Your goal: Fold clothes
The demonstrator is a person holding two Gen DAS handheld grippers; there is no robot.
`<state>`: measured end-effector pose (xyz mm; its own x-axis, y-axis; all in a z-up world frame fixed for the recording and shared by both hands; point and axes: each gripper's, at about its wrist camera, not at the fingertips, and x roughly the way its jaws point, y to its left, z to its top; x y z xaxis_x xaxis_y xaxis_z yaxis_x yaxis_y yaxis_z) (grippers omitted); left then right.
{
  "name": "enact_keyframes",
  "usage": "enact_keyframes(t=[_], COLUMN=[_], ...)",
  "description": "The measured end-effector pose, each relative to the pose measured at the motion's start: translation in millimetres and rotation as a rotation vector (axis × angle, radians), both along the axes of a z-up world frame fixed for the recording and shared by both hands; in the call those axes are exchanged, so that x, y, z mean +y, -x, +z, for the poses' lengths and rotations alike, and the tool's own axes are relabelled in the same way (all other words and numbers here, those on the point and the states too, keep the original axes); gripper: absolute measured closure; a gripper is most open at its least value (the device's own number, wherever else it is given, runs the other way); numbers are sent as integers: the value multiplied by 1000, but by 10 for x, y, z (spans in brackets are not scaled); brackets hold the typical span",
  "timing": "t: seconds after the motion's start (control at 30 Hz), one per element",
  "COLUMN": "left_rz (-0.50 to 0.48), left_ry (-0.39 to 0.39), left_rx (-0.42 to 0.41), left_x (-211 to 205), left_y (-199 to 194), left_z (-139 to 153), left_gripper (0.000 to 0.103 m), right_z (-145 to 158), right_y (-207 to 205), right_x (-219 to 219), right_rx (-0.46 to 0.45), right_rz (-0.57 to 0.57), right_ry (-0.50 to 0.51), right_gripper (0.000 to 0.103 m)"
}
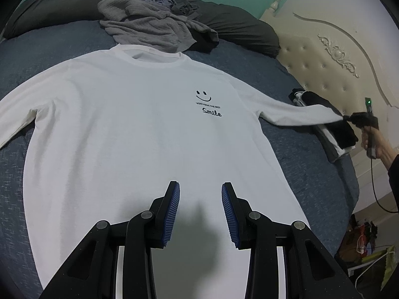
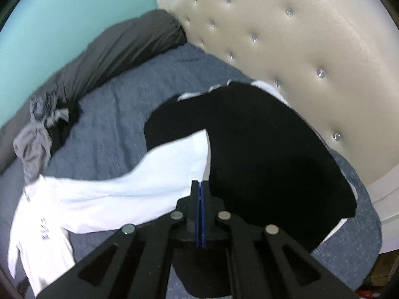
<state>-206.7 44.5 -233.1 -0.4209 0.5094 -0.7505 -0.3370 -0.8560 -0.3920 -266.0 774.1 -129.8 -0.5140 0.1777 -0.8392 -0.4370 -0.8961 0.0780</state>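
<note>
On the bed [image 1: 30, 49] a white shirt [image 1: 129, 124] lies flat, collar pointing away toward the grey clothes [image 1: 149, 27], sleeves spread sideways. Left gripper [image 1: 200, 191] hovers above its hem, jaws apart. Right gripper [image 2: 200, 186] is clamped on the sleeve cuff [image 2: 197, 149].

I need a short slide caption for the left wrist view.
Left gripper open above white long-sleeve shirt; right gripper pulls its sleeve.

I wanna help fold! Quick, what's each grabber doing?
Left gripper: open, empty, above the white shirt.
Right gripper: closed on the shirt's sleeve.
</note>
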Motion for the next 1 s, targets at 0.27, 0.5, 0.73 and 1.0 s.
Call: enact_keyframes(t=[0.27,0.5,0.73,1.0], left_rz=[-12,-13,-12,-9], left_ry=[8,4,22,31], left_rx=[5,-4,-15,-31], left_x=[20,51,70,94], left_y=[10,42,96,174], left_z=[37,-27,-103,-213], left_gripper=[65,59,59,59], right_z=[-164,61,-70,-276], right_y=[-14,33,492,597], right_x=[-24,57,-21,11], right_rx=[-43,114,56,16], right_rz=[-9,-16,15,34], right_ry=[-5,71,-27,-113], right_gripper=[102,60,60,93])
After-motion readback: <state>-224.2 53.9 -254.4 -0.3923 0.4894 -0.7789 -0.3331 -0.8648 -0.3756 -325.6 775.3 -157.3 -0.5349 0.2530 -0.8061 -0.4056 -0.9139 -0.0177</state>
